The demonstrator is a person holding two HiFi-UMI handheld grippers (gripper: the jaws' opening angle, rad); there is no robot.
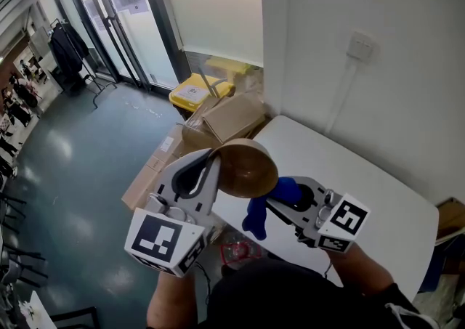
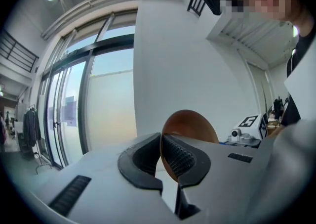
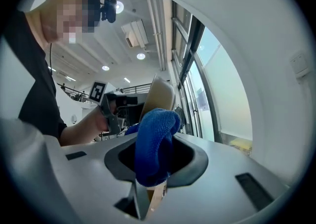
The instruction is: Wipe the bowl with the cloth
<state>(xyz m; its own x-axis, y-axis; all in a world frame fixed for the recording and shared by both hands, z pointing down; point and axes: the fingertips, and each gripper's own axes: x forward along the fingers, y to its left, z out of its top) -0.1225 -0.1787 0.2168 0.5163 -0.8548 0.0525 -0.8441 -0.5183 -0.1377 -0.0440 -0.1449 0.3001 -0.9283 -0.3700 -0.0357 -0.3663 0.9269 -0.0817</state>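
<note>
Left gripper point(image 1: 209, 169) is clamping the bowl point(image 1: 248, 168) by its rim. In the left gripper view the 2 pads are pinching the thin rim edge-on, with the left gripper point(image 2: 161, 142) nearly closed and the brown bowl point(image 2: 190, 125) rising just past the tips.

Right gripper point(image 1: 282, 205) is clenching the blue cloth point(image 1: 263, 211). In the right gripper view the cloth point(image 3: 154, 144) is bunching up between the jaws, filling the right gripper point(image 3: 156, 155) and spilling over the top. 1 loose end is hanging below the jaws in the head view.

Bowl is being held in the air, tipped on its side, over the near left corner of the white table point(image 1: 363, 179). Cloth is sitting right against the bowl's lower right side in the head view. I can't confirm actual contact. In the right gripper view the bowl point(image 3: 160, 94) is standing just behind the cloth.

Both grippers are pointing roughly level, facing each other across the bowl.

Beyond the table, cardboard boxes point(image 1: 231, 117) are lying on the floor, with a yellow bin point(image 1: 195, 91) behind them. A socket point(image 1: 360, 46) is sitting on the white wall. Glass doors and a coat rack point(image 1: 69, 48) are showing at far left.
</note>
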